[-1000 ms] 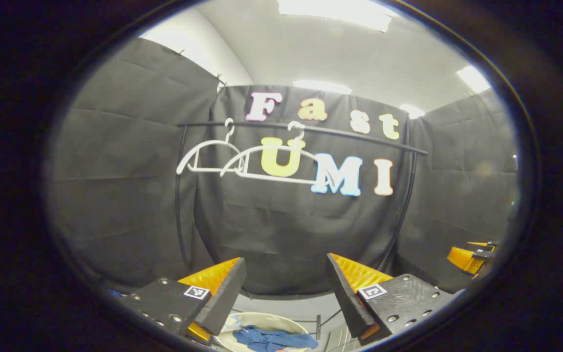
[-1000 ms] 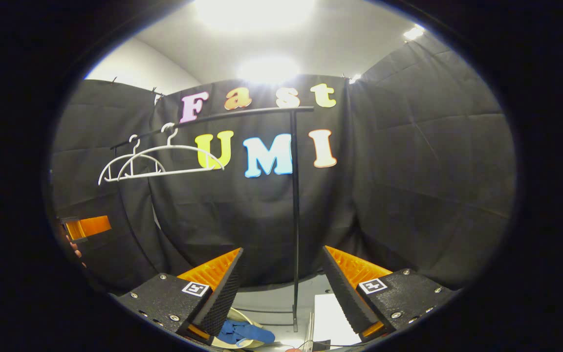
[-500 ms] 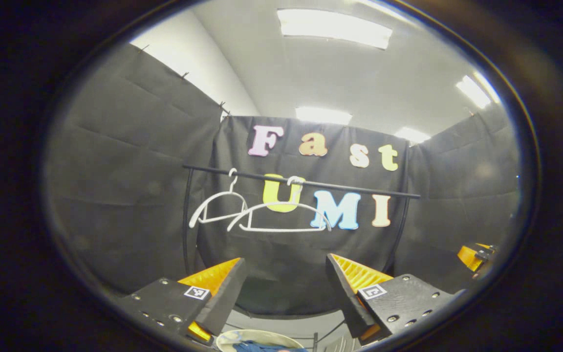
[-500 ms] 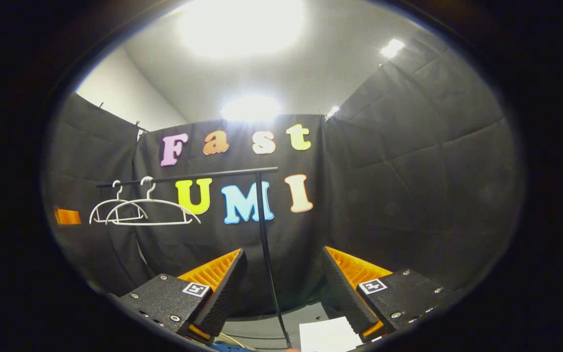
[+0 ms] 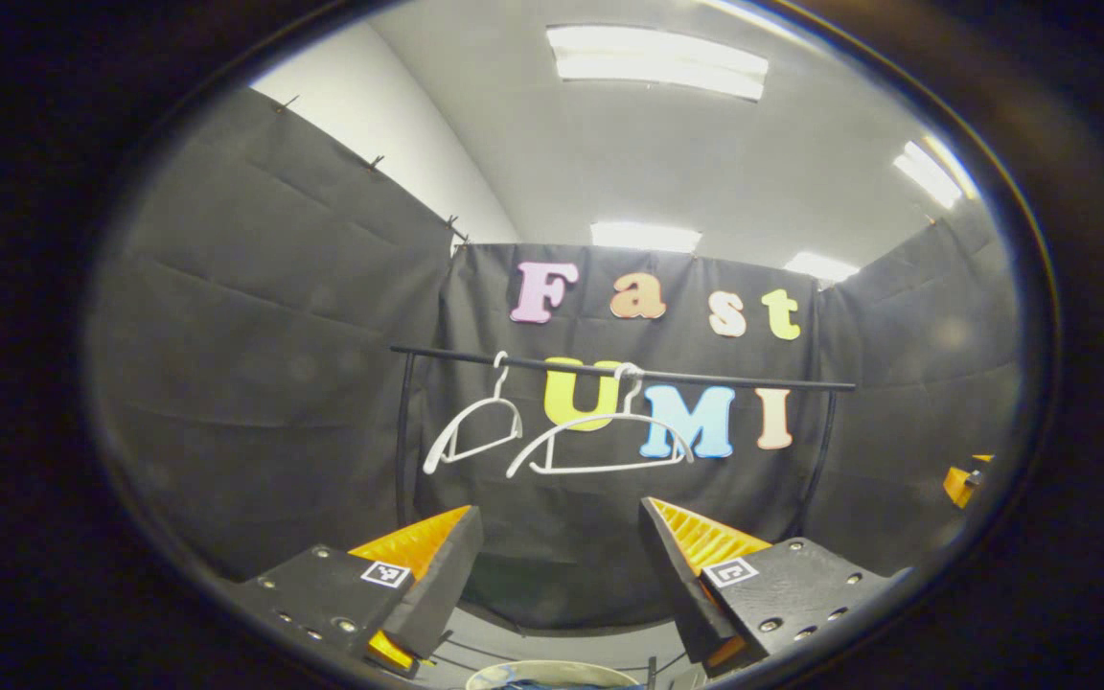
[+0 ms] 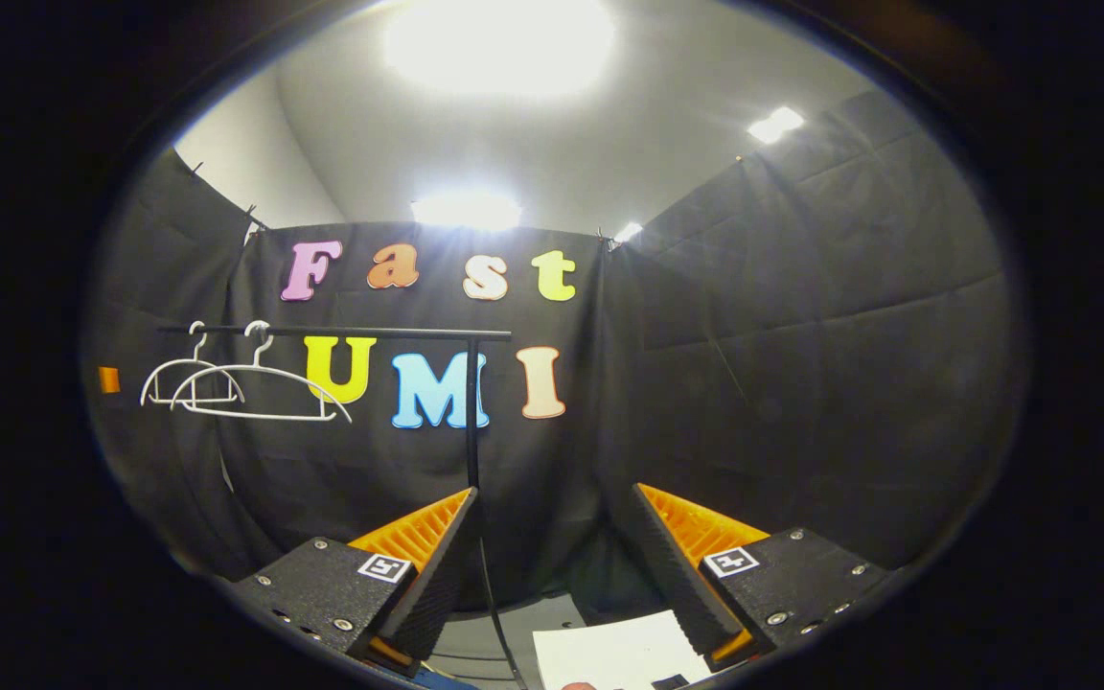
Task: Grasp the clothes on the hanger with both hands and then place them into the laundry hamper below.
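Observation:
Two bare white hangers (image 5: 600, 443) hang on the black clothes rail (image 5: 724, 379) ahead in the left gripper view; no garment is on them. At the bottom edge shows the pale rim of the laundry hamper (image 5: 552, 670) with a sliver of blue cloth (image 5: 552, 684) inside. My left gripper (image 5: 557, 565) stands open and empty, well back from the rail. In the right gripper view the hangers (image 6: 245, 393) hang at far left on the rail (image 6: 341, 333). My right gripper (image 6: 552, 556) is open with nothing between its fingers. The right gripper (image 5: 964, 479) also shows at the left gripper view's right edge.
The rail's black upright post (image 6: 471, 422) stands just ahead of my right gripper. A white sheet (image 6: 609, 652) lies on the grey floor below it. Black cloth walls close the booth on three sides, with ceiling lights above.
Both views have tilted upward and pulled back: the rail and hangers sit lower and smaller, more ceiling shows, and the hamper with the blue cloth has slipped nearly out at the bottom. Both grippers stayed open.

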Demonstrator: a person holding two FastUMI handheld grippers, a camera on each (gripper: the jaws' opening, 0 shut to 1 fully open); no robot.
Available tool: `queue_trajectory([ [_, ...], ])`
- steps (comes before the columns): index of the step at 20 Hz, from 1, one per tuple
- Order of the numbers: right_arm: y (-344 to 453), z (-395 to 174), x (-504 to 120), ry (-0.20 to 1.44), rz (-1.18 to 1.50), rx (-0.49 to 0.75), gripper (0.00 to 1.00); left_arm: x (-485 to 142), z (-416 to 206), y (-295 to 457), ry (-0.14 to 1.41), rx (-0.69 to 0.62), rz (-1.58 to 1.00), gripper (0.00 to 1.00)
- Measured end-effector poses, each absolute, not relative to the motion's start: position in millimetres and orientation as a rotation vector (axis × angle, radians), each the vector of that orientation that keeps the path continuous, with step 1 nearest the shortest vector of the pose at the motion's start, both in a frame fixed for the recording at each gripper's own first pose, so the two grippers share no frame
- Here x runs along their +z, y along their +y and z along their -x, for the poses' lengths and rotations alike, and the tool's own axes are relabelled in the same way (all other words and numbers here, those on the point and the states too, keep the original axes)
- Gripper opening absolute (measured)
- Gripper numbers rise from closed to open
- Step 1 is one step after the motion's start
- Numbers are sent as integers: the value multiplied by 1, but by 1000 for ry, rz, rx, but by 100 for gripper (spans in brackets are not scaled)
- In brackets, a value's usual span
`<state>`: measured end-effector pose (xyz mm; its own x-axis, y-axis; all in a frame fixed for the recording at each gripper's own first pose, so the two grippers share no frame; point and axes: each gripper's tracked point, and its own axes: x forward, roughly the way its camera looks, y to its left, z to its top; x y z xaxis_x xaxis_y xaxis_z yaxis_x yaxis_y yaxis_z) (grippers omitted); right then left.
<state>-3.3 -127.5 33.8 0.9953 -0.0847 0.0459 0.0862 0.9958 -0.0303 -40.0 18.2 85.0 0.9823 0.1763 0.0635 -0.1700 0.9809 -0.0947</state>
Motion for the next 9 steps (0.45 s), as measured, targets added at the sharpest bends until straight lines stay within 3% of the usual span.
queue_trajectory([
  [9, -85, 5, 56, -90, 33, -48, 95, 65, 47, 75, -93, 208, 63, 98],
])
